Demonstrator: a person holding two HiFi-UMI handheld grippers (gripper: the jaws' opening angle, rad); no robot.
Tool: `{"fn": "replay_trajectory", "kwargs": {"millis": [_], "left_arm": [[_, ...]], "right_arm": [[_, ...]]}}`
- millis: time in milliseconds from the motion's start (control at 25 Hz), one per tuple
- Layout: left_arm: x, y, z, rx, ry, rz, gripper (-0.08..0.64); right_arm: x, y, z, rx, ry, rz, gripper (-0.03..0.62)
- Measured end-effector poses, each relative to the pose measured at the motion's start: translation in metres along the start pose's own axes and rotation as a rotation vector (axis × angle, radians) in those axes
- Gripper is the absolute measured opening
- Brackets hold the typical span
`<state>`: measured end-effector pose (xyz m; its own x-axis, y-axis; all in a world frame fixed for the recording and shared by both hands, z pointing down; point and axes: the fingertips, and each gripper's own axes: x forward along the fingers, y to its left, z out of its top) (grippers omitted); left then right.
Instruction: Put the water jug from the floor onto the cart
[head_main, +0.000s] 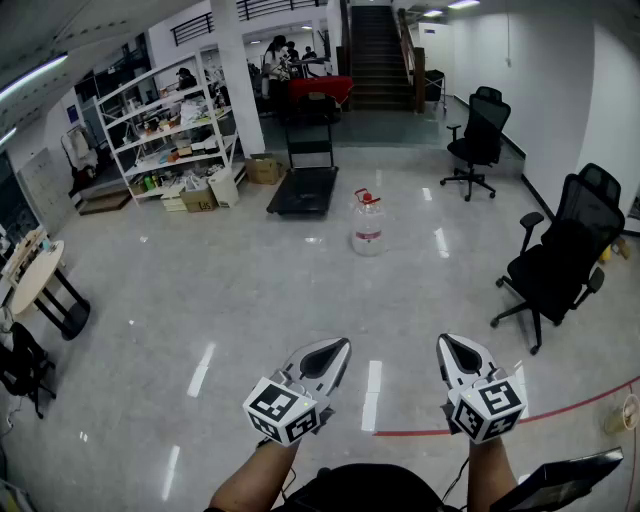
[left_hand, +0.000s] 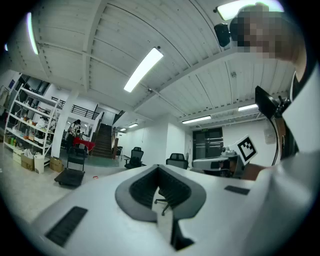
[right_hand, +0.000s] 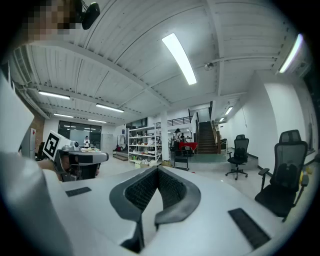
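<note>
The water jug (head_main: 367, 225), clear with a red cap and handle, stands upright on the shiny floor well ahead of me. Just behind it to the left is the cart (head_main: 305, 185), a low black platform trolley with an upright handle; its deck is bare. It also shows in the left gripper view (left_hand: 70, 177). My left gripper (head_main: 338, 348) and right gripper (head_main: 448, 343) are held side by side low in the head view, far short of the jug. Both point forward, jaws shut with nothing between them (left_hand: 159, 168) (right_hand: 159, 170). Neither gripper view shows the whole jug.
Black office chairs stand at the right (head_main: 555, 260) and far right (head_main: 480, 140). White shelves (head_main: 165, 130) with boxes (head_main: 262, 168) line the back left. A round table (head_main: 35, 275) is at the left, stairs (head_main: 375, 55) at the back, and a red floor line (head_main: 560, 405) near me.
</note>
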<state>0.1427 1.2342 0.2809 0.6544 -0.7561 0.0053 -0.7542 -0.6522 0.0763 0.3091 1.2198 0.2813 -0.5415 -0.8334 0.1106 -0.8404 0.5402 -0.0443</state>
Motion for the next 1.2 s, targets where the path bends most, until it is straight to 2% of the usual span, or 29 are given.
{"fn": "replay_trajectory", "kwargs": {"millis": [200, 1200], "left_arm": [[0.006, -0.003, -0.002, 0.064, 0.035, -0.001, -0.009], [0.001, 0.042, -0.013, 0.01, 0.046, -0.013, -0.009]], "right_arm": [[0.006, -0.004, 0.0, 0.007, 0.006, 0.012, 0.002], [0.043, 0.018, -0.004, 0.001, 0.017, 0.014, 0.002]]}}
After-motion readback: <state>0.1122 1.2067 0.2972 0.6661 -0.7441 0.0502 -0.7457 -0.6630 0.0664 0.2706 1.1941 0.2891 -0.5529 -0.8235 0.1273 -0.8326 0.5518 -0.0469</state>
